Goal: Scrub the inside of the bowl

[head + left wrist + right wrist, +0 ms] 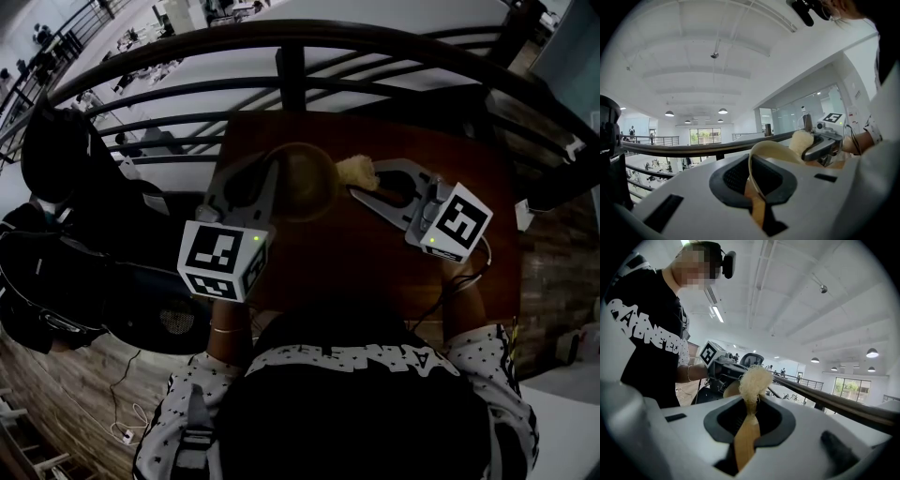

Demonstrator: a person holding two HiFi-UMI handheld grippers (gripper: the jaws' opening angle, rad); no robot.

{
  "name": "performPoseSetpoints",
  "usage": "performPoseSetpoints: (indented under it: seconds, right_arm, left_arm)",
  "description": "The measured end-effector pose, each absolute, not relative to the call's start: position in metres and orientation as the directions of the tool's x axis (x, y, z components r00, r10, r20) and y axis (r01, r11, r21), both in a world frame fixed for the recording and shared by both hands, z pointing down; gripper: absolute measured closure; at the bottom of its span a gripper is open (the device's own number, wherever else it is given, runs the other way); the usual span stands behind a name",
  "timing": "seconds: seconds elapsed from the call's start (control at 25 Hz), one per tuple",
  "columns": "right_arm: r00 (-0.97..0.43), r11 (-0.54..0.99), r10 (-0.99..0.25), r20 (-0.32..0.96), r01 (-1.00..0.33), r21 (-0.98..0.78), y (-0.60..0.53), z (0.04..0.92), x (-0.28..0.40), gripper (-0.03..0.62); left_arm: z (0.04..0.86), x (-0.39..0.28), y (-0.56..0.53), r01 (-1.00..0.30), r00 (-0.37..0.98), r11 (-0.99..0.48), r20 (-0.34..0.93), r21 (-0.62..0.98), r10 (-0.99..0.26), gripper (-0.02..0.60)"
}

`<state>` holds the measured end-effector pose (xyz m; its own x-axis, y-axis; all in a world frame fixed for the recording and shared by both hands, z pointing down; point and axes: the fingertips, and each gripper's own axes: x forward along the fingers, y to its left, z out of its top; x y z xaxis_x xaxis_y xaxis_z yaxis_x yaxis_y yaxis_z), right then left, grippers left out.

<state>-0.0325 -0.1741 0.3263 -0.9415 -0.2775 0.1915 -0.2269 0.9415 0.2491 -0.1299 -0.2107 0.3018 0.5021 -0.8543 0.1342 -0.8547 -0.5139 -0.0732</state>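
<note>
Your left gripper (757, 190) is closed on the bowl (774, 151). In the left gripper view its jaws stand narrow, with the thin pale rim of the bowl pinched between them, and the rim curves away from the jaws to the right. In the head view this gripper comes to the bowl (305, 180) from the left side. The bowl is over the far part of the brown wooden table (375, 258), near the dark railing (300, 42). That view is too dark to tell whether the bowl stands on the table or is held a little above it.

Your right gripper (747, 427) holds a brush (749, 408). Its jaws are narrow on the flat wooden handle (745, 441), and the pale, fibrous brush head (754, 380) sticks out beyond them. In the head view this gripper comes from the right, opposite to your left one, so the two grippers point at each other across the bowl.

The brush head (358, 172) lies just beside the right edge of the bowl. It seems to touch the rim there, but I cannot say surely that it is inside the bowl. The left gripper view agrees with this: the brush head (802, 140) sits at the far side of the rim, and the grey jaws of the right gripper are directly behind it.
</note>
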Motion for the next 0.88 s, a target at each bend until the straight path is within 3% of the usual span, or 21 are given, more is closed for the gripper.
performPoseSetpoints:
  seconds: [0.6, 0.88]
  right_arm:
    - [-0.921, 0.908, -0.368, 0.125, -0.327, 0.262, -0.18, 0.323, -0.016, 0.534]
    - [-0.909, 0.889, -0.388, 0.152, -0.325, 0.324, -0.188, 0.322, -0.017, 0.534]
  left_arm:
    - [0.304, -0.129, -0.214, -0.866, 0.489, -0.497, 0.12, -0.057, -0.864, 0.557]
    - [0.296, -0.121, -0.21, -0.846, 0.529, -0.533, 0.089, -0.019, -0.844, 0.557]
